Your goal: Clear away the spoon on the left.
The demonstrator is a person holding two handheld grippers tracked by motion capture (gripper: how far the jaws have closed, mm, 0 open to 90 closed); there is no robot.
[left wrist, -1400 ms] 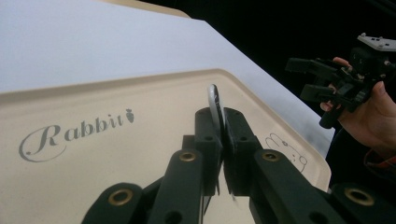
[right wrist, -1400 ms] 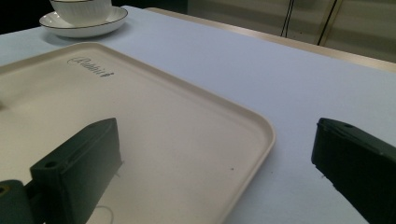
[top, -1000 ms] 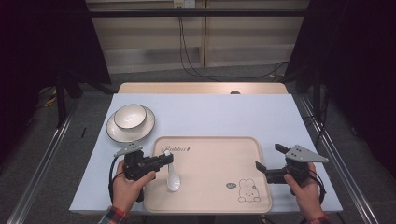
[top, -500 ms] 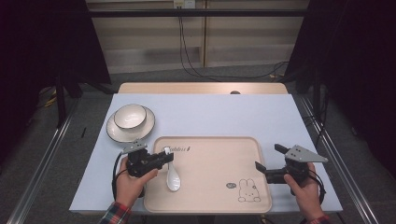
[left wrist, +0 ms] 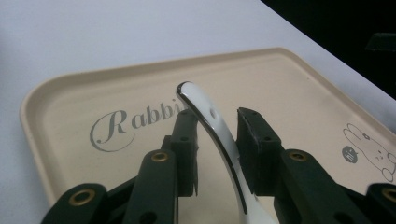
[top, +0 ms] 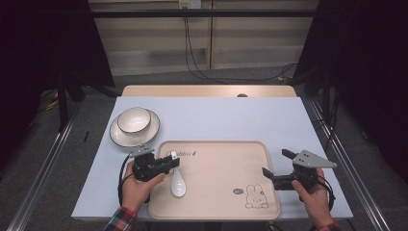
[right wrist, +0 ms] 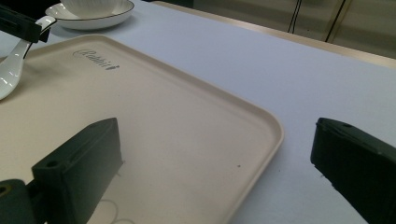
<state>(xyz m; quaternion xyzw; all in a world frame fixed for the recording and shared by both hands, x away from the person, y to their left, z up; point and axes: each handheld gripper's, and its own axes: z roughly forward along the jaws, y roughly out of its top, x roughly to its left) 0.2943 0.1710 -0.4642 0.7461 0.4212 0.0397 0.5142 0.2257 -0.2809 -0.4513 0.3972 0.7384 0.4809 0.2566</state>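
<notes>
A white ceramic spoon [top: 178,185] lies on the beige tray [top: 216,168], bowl toward the person and handle [left wrist: 210,121] rising between the jaws of my left gripper [top: 174,161]. These jaws have just been opening. In the left gripper view the handle stands between the pads [left wrist: 254,140] of that gripper [left wrist: 217,128], with a gap on its left side, so the grip is loose. My right gripper [top: 274,162] hovers open at the tray's right edge, and in its own view [right wrist: 215,154] nothing is between its jaws. The spoon [right wrist: 11,65] shows at the far left there.
A white bowl [top: 134,120] sits on a white plate [top: 120,137] at the table's left, behind the tray's left corner. The tray [left wrist: 84,102] bears a "Rabbit" word and a rabbit drawing [top: 255,196]. Light blue tabletop [top: 231,120] stretches behind the tray.
The left gripper's jaws have parted a little around the spoon's handle, and the spoon rests on the tray. The right gripper has stayed where it was.
</notes>
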